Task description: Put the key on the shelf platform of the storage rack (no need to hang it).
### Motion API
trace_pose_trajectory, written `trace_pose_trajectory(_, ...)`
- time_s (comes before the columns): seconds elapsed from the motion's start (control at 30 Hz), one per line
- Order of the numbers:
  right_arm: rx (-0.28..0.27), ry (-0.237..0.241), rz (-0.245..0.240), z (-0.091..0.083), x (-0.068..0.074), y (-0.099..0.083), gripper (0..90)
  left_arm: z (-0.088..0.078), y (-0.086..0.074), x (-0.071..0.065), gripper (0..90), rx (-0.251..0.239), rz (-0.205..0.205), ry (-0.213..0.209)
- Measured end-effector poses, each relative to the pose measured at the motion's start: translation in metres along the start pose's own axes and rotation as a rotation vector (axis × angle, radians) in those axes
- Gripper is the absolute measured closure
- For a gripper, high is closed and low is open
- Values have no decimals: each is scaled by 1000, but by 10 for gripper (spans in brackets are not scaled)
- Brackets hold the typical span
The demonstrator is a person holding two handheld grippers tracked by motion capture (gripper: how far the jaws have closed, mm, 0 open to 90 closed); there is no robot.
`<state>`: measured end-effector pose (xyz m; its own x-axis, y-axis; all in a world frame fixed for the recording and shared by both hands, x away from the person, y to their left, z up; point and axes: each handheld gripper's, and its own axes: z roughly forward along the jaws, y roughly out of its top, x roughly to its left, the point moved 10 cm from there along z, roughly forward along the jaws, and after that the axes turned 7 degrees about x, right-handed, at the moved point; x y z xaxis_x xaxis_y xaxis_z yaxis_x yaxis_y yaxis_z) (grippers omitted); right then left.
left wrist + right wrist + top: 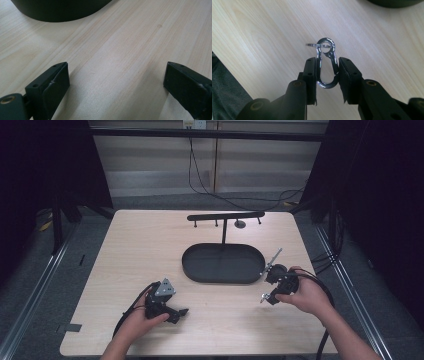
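My right gripper (268,295) (326,63) is shut on a silver carabiner clip (319,58) (264,297), squeezing its two long sides. The clip's round eye points away from the jaws, with a small key ring (312,45) threaded through it. It hangs just above the wooden table (145,250), near the right end of a black oval tray (220,265). A black T-shaped hook stand (225,216) rises from the tray's far side. My left gripper (181,313) (116,72) is open with nothing between its jaws, low over the table's front left.
The tray's dark wall (57,10) lies ahead of the left gripper, and its edge (394,2) shows beyond the right one. Cables (320,285) trail from both grippers. Metal rails (40,285) flank the table, and the table edge is close behind both hands.
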<state>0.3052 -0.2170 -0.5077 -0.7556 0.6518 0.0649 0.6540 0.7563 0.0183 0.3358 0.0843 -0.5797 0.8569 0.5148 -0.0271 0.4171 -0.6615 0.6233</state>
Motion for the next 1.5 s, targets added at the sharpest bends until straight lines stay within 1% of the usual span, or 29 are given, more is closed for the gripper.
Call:
trace_pose_trajectory(0.13, -5, -9, -6, -6, 1, 6, 689, 0, 0, 0, 62, 0, -1, 0)
trace_pose_trajectory(0.2, 1, -17, -9, -11, 2, 10, 688, 0, 0, 0, 63, 0, 0, -1)
trace_pose_trajectory(0.23, 0, -22, -9, -12, 3, 12, 689, 0, 0, 0, 62, 0, 0, 0)
trace_pose_trajectory(0.27, -7, -21, -12, -13, 3, 14, 688, 0, 0, 0, 63, 0, 0, 0)
trace_pose_trajectory(0.33, -4, -14, -13, -14, 4, 15, 688, 0, 0, 0, 62, 0, 0, -1)
trace_pose_trajectory(0.37, -10, -17, -12, -16, 5, 19, 689, 0, 0, 0, 62, 0, 0, -1)
trace_pose_trajectory(0.4, -10, -17, -12, -16, 5, 19, 689, 0, 0, 0, 62, -1, 0, -1)
trace_pose_trajectory(0.43, -11, -23, -22, -16, 5, 21, 689, 0, 0, 0, 63, -1, 0, -1)
trace_pose_trajectory(0.53, 3, -26, -23, -19, 5, 24, 688, 0, 0, 0, 62, -1, 0, -1)
trace_pose_trajectory(0.57, -9, -25, -21, -20, 5, 26, 689, 0, 0, 0, 62, -1, 0, -1)
trace_pose_trajectory(0.6, -1, -27, -23, -21, 5, 27, 688, 0, 0, 0, 62, -1, 0, -1)
trace_pose_trajectory(0.63, -12, -32, -31, -23, 5, 30, 689, 0, 0, -1, 62, -7, -6, -2)
trace_pose_trajectory(0.7, -12, -27, -30, -25, 5, 33, 688, 0, 0, -1, 63, -7, -5, -1)
trace_pose_trajectory(0.73, -14, -34, -36, -26, 4, 34, 688, 0, 0, -1, 62, -7, -6, -1)
trace_pose_trajectory(0.8, -4, -33, -28, -28, 4, 34, 688, 0, 0, -1, 62, -6, -5, -1)
trace_pose_trajectory(0.83, -14, -30, -27, -29, 4, 37, 688, 0, 0, 0, 62, -6, -3, 1)
trace_pose_trajectory(1.0, -27, -34, -25, -34, 1, 42, 688, 0, 0, 0, 62, -6, -3, 1)
trace_pose_trajectory(1.03, -39, -27, -16, -36, 0, 45, 688, 0, 0, 0, 62, -6, -4, 1)
trace_pose_trajectory(1.2, -42, -25, -10, -41, -3, 50, 688, 0, 0, -1, 62, -7, -6, -1)
trace_pose_trajectory(1.27, -46, -23, -7, -41, -3, 51, 688, 0, 0, -1, 62, -7, -6, -1)
trace_pose_trajectory(1.3, -38, -28, -7, -42, -4, 52, 688, 0, 0, -1, 62, -7, -6, 0)
trace_pose_trajectory(1.47, -50, -31, 1, -43, -5, 58, 688, 0, 0, 0, 62, -8, -6, 0)
trace_pose_trajectory(1.5, -57, -20, 2, -43, -5, 61, 688, 0, 0, -1, 62, -7, -5, 0)
